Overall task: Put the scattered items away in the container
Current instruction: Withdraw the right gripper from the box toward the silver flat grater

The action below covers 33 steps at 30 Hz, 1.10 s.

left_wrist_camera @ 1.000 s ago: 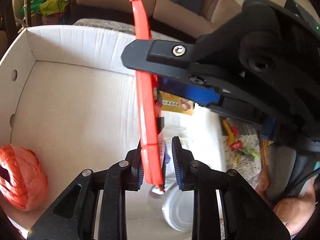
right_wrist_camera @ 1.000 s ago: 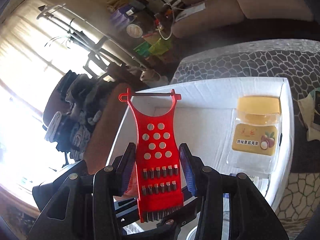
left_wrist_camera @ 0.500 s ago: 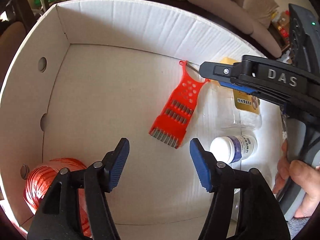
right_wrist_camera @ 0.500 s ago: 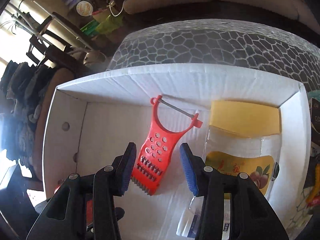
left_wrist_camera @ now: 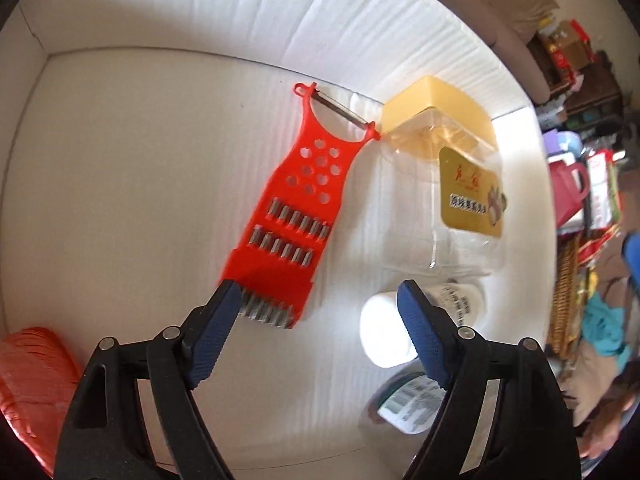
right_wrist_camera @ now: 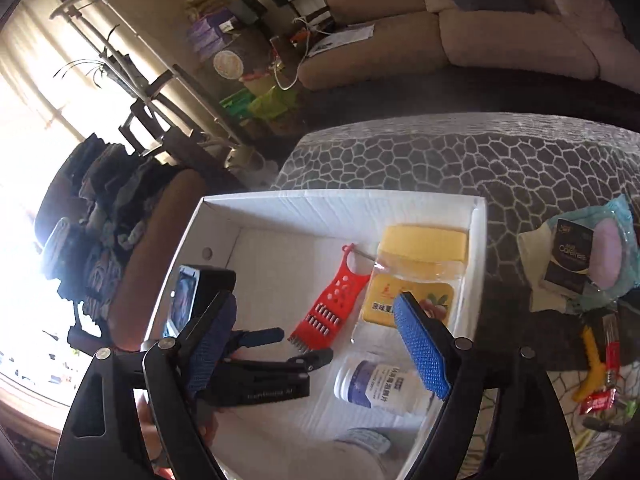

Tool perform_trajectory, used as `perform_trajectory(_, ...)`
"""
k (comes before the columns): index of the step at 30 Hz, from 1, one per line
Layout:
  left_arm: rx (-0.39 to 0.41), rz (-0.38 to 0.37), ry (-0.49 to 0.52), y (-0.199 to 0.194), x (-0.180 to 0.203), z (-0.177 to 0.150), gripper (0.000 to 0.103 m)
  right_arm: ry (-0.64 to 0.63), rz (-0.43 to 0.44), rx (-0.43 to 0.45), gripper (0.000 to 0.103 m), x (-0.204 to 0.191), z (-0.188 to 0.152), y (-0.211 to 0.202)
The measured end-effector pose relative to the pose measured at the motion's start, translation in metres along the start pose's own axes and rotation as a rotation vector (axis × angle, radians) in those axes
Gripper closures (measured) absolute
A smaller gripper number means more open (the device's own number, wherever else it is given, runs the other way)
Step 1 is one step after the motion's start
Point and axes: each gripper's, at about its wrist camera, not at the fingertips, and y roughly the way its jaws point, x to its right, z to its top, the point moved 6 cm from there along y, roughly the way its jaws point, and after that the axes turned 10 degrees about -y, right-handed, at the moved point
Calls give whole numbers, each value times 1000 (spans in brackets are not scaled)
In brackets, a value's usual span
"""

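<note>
The red grater point(left_wrist_camera: 296, 216) is found lying flat on the floor of the white box point(left_wrist_camera: 224, 12), released. A yellow-lidded jar point(left_wrist_camera: 444, 168) lies touching it at its 3 o'clock. The left gripper point(left_wrist_camera: 316, 320) is seen spread and opening, nothing pinched. The right gripper point(right_wrist_camera: 316, 344) is likewise opening, empty, above the box. A white bottle point(right_wrist_camera: 380, 386) lies at the grater's 5 o'clock.

1. Left gripper point(left_wrist_camera: 318, 322): black angular linkage arms, silver pivot screws, blue ribbed pads point(left_wrist_camera: 212, 340).
2. Right gripper point(right_wrist_camera: 316, 344): matching black arms, silver screws, blue dimpled pads point(right_wrist_camera: 422, 350).
3. At seven o'clock in the right wrist view, the left gripper's black body carries faint grey lettering.
</note>
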Motion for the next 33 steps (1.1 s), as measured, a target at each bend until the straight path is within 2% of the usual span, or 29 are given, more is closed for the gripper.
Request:
perform_trajectory(1,-6,-51,-43,1,0,3,17,1,0,16,19,5,-7,-15)
perform_trajectory(3,-4,-127,-115,1,-3,7,16,2,-6,48,19,15,-22,-43)
perform_trajectory(5,-57,-241,-192,5,-3,5,16,11,-15,76,18,28,-37,-70)
perform_trajectory(8,-46,-312,-220,-5,-2,-2,16,34,-59,108,17,54,-58,-109)
perform_trajectory(10,25,-264,-212,-29,-4,-10,16,34,-114,131,17,73,-72,-135)
perform_trajectory(12,137,-216,-153,-58,5,-25,15,52,-172,169,16,95,-87,-164)
perform_trajectory(13,174,-211,-122,-74,14,-35,13,62,-201,191,12,107,-94,-178)
perform_trajectory(15,233,-215,-49,-94,40,-61,5,69,-291,197,3,132,-110,-197)
perform_trajectory(16,260,-214,-7,-101,55,-75,3,73,-324,190,2,143,-119,-203)
perform_trajectory(19,296,-237,121,-107,115,-122,2,147,-315,183,2,177,-146,-209)
perform_trajectory(21,284,-285,184,-99,152,-156,1,203,-298,189,2,196,-163,-210)
perform_trajectory(23,255,-354,205,-84,180,-191,1,225,-290,193,2,210,-175,-210)
perform_trajectory(25,204,-409,228,-64,204,-227,0,230,-277,195,2,222,-186,-210)
perform_trajectory(27,144,-434,265,-39,224,-253,0,221,-303,158,2,235,-192,-206)
perform_trajectory(29,106,-400,324,-11,238,-268,0,169,-354,108,2,246,-194,-199)
perform_trajectory(31,100,-337,361,14,242,-273,0,128,-361,63,3,256,-200,-189)
perform_trajectory(33,93,-313,362,31,239,-272,0,81,-371,35,4,263,-206,-182)
